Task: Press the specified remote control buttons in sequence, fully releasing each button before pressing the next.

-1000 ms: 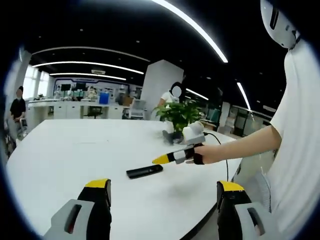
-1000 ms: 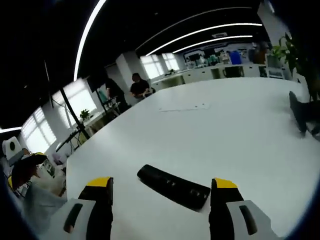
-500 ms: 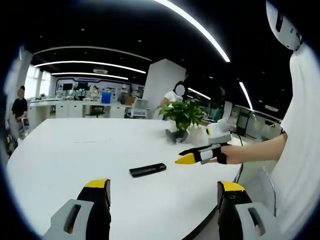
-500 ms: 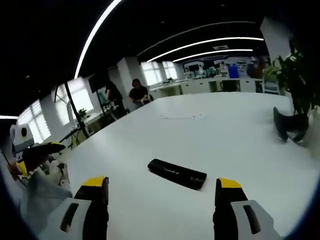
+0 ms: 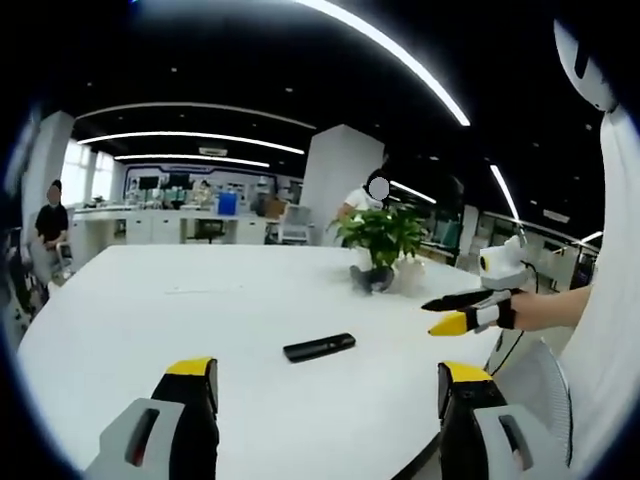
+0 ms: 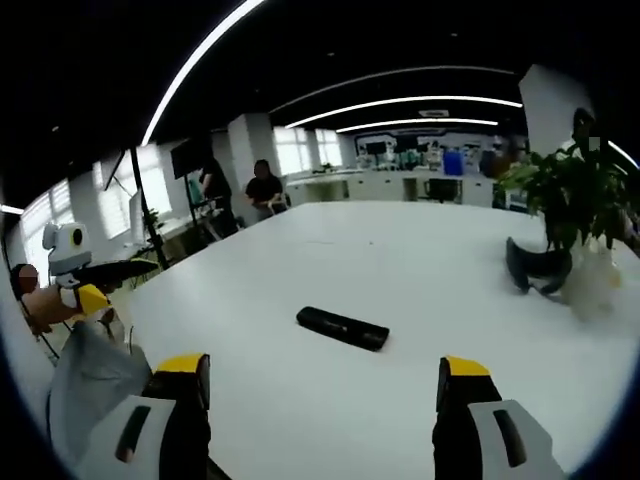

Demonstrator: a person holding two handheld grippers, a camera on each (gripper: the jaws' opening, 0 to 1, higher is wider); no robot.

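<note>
Meanwhile, at a big white table (image 5: 150,320) in an open-plan office, I've got both tools up off the surface and the black remote (image 5: 319,347) lying flat near the table's middle, untouched by either. From the left gripper view, my left gripper (image 5: 315,400) hangs over the near edge w/ jaws wide apart, nothing between them; the remote sits ahead, roughly between the two yellow tips. My right gripper (image 5: 452,314) comes in from the right of that same view, above the table edge and well apart from the remote; its yellow and black tips look spread a bit, empty. The right gripper view backs that up: jaws apart, nothing held, remote (image 6: 342,328) ahead on bare tabletop. A potted plant (image 5: 382,233) and a dark object beside it stand farther back, clear of the work area. People sit at desks in the background.

Progress, as I judge it: can't tell from here which buttons are done, if any; buttons too small to read, no display to check. Neither tip is on the remote, so whatever the last press was, it's fully released. Left to do: bring one tip down on the next button, press, lift, keeping the remote in sight of both cameras.
</note>
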